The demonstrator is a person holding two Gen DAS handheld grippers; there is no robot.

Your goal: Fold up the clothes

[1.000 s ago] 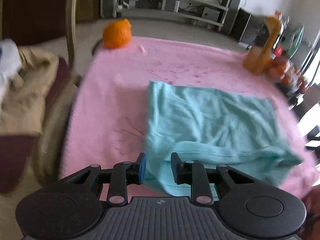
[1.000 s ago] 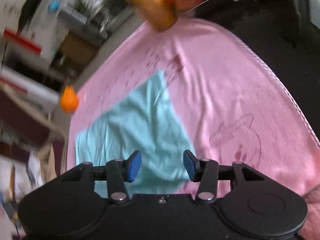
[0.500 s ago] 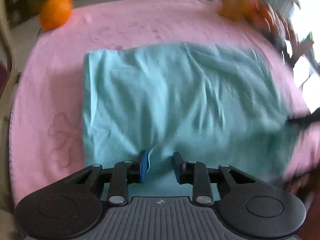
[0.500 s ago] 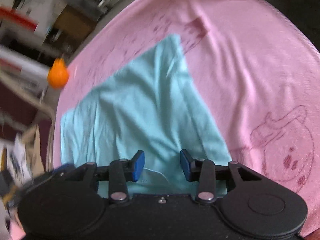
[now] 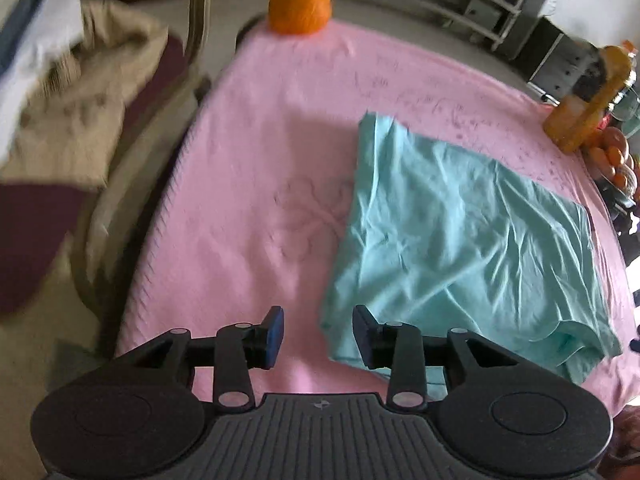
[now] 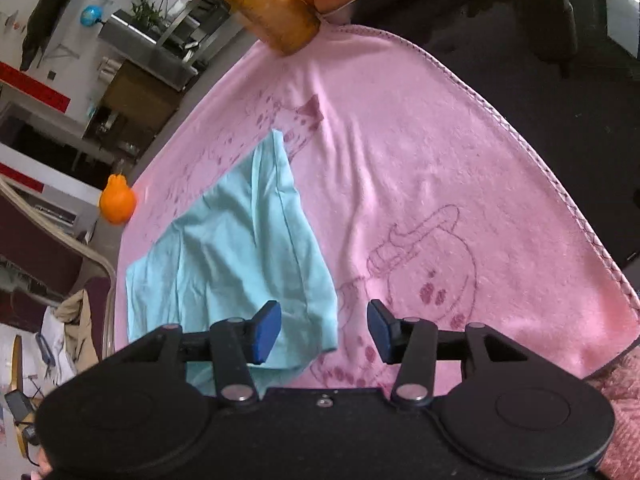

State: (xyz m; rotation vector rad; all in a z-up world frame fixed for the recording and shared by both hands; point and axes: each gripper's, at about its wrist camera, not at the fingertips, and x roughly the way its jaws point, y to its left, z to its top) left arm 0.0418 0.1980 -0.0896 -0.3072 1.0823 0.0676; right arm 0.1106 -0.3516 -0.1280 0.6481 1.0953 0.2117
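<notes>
Left hand-held gripper (image 5: 318, 330): jaws apart, empty, at near-left corner of teal garment (image 5: 460, 232). Garment lies doubled, wrinkled, on pink blanket (image 5: 260, 160) covering bench; looks light, limp; pinch corners. Right hand-held gripper (image 6: 324, 330): spread, holding nothing.

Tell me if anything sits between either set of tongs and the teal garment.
Nothing visible does. The left tongs hang open at the teal garment's near corner, the right tongs open at its other near corner. Only the bare pink blanket lies between.

Blurred clothes pile (image 5: 60, 92) at left edge
</notes>
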